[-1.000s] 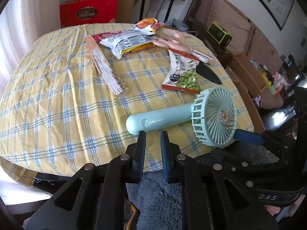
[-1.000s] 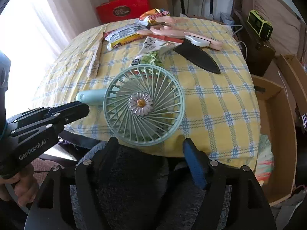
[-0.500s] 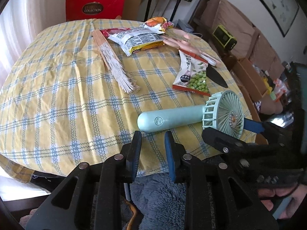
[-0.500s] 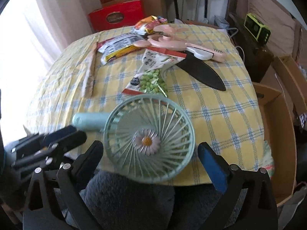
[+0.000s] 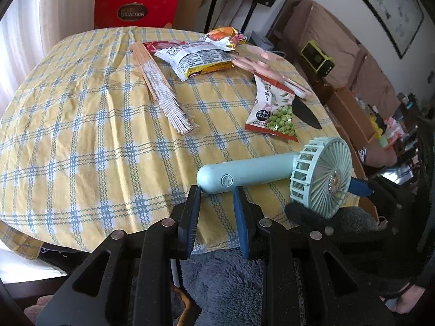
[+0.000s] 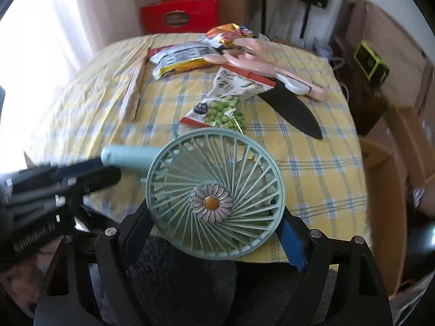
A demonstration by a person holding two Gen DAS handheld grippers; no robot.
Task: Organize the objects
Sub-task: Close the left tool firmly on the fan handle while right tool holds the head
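Right tongs (image 6: 216, 233) closing around the mint handheld fan (image 6: 214, 203), whose round head hides the pads. Left tongs (image 5: 216, 198), narrowly parted, straddle its handle tip; contact unclear. Behind on the tabletop (image 5: 81, 135): pea snack packet (image 5: 273, 111), black knife (image 6: 292, 108).

Mint handheld fan (image 5: 274, 174) with daisy centre, seemingly lying across the table's near edge.

A lived-in home: checked tablecloth (image 5: 81, 135), snack packets (image 5: 195, 59), gift box (image 5: 136, 11), framed picture (image 5: 380, 5) overhead.
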